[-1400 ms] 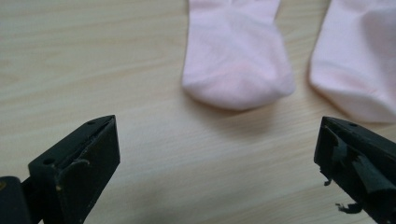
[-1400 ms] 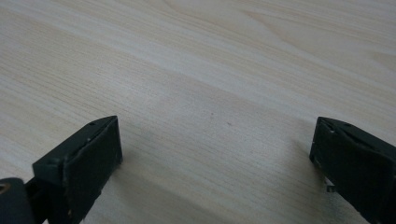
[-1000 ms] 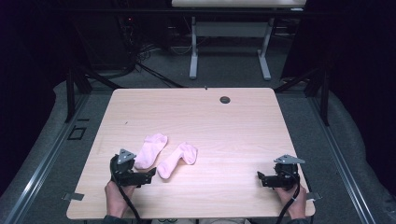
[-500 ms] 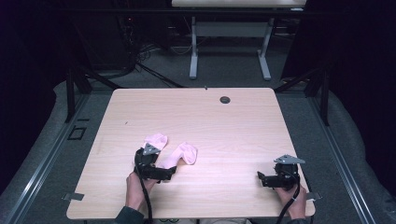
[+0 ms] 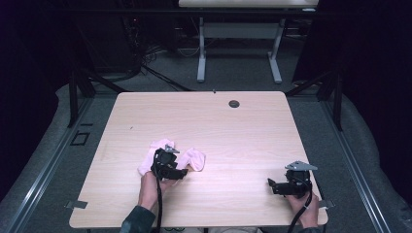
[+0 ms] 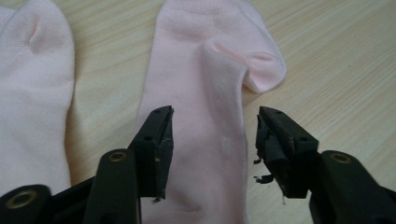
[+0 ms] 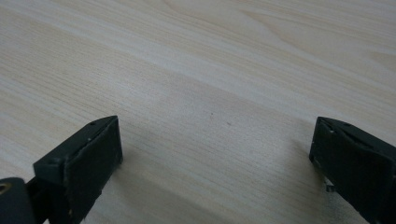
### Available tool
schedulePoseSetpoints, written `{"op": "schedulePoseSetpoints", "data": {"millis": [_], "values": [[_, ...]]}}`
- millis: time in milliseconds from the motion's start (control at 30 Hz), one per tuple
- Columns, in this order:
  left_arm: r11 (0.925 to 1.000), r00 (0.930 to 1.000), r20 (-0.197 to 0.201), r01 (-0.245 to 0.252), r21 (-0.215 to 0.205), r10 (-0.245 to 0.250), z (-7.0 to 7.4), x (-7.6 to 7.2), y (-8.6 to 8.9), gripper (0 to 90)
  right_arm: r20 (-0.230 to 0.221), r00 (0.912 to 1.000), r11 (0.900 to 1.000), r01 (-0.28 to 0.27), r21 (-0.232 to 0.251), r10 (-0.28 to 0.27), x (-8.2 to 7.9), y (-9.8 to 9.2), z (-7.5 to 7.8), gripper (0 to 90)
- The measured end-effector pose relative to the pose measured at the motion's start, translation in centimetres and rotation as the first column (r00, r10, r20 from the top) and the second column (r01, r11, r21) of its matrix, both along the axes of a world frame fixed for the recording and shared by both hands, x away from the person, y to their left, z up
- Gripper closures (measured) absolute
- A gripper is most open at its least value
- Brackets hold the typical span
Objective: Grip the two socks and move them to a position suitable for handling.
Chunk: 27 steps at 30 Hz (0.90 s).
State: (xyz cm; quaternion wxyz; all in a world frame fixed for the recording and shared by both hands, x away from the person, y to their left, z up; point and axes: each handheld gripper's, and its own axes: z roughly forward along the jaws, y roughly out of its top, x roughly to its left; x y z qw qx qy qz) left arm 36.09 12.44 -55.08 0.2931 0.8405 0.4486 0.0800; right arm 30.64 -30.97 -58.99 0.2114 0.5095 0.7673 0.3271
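Two pale pink socks lie side by side on the wooden table (image 5: 209,121), near its front left. My left gripper (image 5: 180,170) is over them, and its jaws have just been closing. In the left gripper view its jaws (image 6: 215,121) straddle the right sock (image 6: 205,70) with a gap at the right pad, so the gripper is open and not gripping. The left sock (image 6: 32,93) lies beside it, partly under the hand in the high view (image 5: 147,162). My right gripper (image 5: 272,184) rests open near the front right edge, with bare wood between its jaws (image 7: 215,140).
A dark round grommet (image 5: 234,103) sits in the tabletop near the far edge. A white-legged table frame (image 5: 238,53) stands on the grey floor beyond. Dark drapes and metal rails flank both sides.
My left gripper has moved right from the front left, over the left sock and onto the right sock. The right gripper has stayed still.
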Motion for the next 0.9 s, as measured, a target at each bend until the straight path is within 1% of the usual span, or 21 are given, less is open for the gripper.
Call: {"op": "schedulePoseSetpoints", "data": {"millis": [33,100,133,167,200,233,300,333,367,400,467,500,567,600,633,700,733,767,833,867,900], "values": [[1.0000,1.0000,-0.006,0.000,0.004,0.000,0.0,0.1,-0.1,52.1,0.000,1.0000,1.000,0.000,0.000,0.000,0.0,0.0,0.0,1.8],[0.9999,0.9998,-0.021,0.004,0.017,-0.003,0.0,0.4,-0.2,57.0,0.001,1.0000,1.000,0.002,0.000,-0.002,0.0,0.0,0.0,1.9],[0.9997,0.9996,-0.027,0.007,0.023,-0.006,0.0,0.5,-0.3,61.4,0.002,1.0000,1.000,0.003,0.000,-0.003,0.0,0.0,0.0,2.0],[0.9996,0.9992,-0.039,0.009,0.026,-0.008,-0.1,0.6,-0.4,61.4,0.002,1.0000,1.000,0.003,0.000,-0.003,0.0,0.0,0.0,2.0],[0.9994,0.9988,-0.047,0.011,0.031,-0.010,-0.2,0.6,-0.5,65.8,0.002,1.0000,1.000,0.003,0.000,-0.003,0.0,0.0,0.0,2.1],[0.9994,0.9986,-0.052,0.012,0.033,-0.010,-0.3,0.7,-0.5,65.8,0.002,1.0000,1.000,0.003,0.000,-0.003,0.0,0.0,0.0,2.1],[0.9989,0.9975,-0.069,0.015,0.045,-0.012,-0.5,0.9,-0.5,72.3,0.003,1.0000,1.000,0.004,0.001,-0.004,0.0,0.0,0.0,2.2],[0.9989,0.9975,-0.069,0.015,0.045,-0.012,-0.5,0.9,-0.5,75.1,0.003,1.0000,1.000,0.004,0.001,-0.004,0.0,0.0,0.0,2.2],[0.9988,0.9966,-0.081,0.018,0.045,-0.015,-0.5,1.0,-0.6,77.9,0.003,1.0000,1.000,0.004,0.001,-0.004,0.0,0.0,0.0,2.3],[0.9986,0.9962,-0.085,0.024,0.046,-0.020,-0.5,1.0,-0.6,77.9,0.003,1.0000,1.000,0.004,0.001,-0.004,0.0,0.0,0.0,2.3],[0.9989,0.9960,-0.086,0.029,0.036,-0.026,-0.6,0.9,-0.7,85.9,0.003,1.0000,1.000,0.005,0.001,-0.005,0.0,0.0,0.0,2.4],[0.9981,0.9954,-0.087,0.045,0.042,-0.041,-0.5,0.9,-0.8,88.1,0.005,1.0000,1.000,0.004,0.001,-0.004,0.0,0.0,0.0,2.5],[0.9977,0.9950,-0.088,0.052,0.043,-0.048,-0.5,0.9,-0.8,88.3,0.004,1.0000,1.000,0.005,0.002,-0.005,0.0,0.0,0.0,2.6],[0.9966,0.9934,-0.094,0.071,0.043,-0.066,-0.3,0.9,-0.9,88.5,0.003,1.0000,1.000,0.006,0.001,-0.006,0.0,0.0,0.0,2.7],[0.9966,0.9934,-0.094,0.071,0.043,-0.066,-0.3,0.9,-0.9,88.6,0.003,1.0000,1.000,0.006,0.001,-0.006,0.0,0.0,0.0,2.7],[0.9955,0.9923,-0.090,0.088,0.035,-0.084,0.0,0.9,-0.9,88.6,0.004,1.0000,1.000,0.006,0.002,-0.006,0.0,0.0,0.0,2.8],[0.9943,0.9915,-0.085,0.101,0.032,-0.098,0.4,0.8,-0.8,88.6,0.003,1.0000,1.000,0.008,-0.004,-0.008,0.0,0.0,0.0,2.9],[0.9943,0.9915,-0.085,0.101,0.032,-0.098,0.4,0.8,-0.8,88.6,0.003,1.0000,1.000,0.008,-0.004,-0.008,0.0,0.0,0.0,2.9],[0.9930,0.9908,-0.074,0.116,0.022,-0.114,0.9,0.7,-0.9,88.6,0.003,1.0000,1.000,0.007,-0.003,-0.007,0.0,-0.1,0.0,2.9],[0.9914,0.9896,-0.065,0.130,0.019,-0.128,1.4,0.5,-0.9,88.7,0.003,1.0000,1.000,0.007,-0.003,-0.007,0.0,-0.1,0.0,3.0],[0.9914,0.9896,-0.065,0.130,0.019,-0.128,1.4,0.5,-0.9,88.7,0.003,1.0000,1.000,0.007,-0.003,-0.007,0.0,-0.1,0.0,3.0]]}}
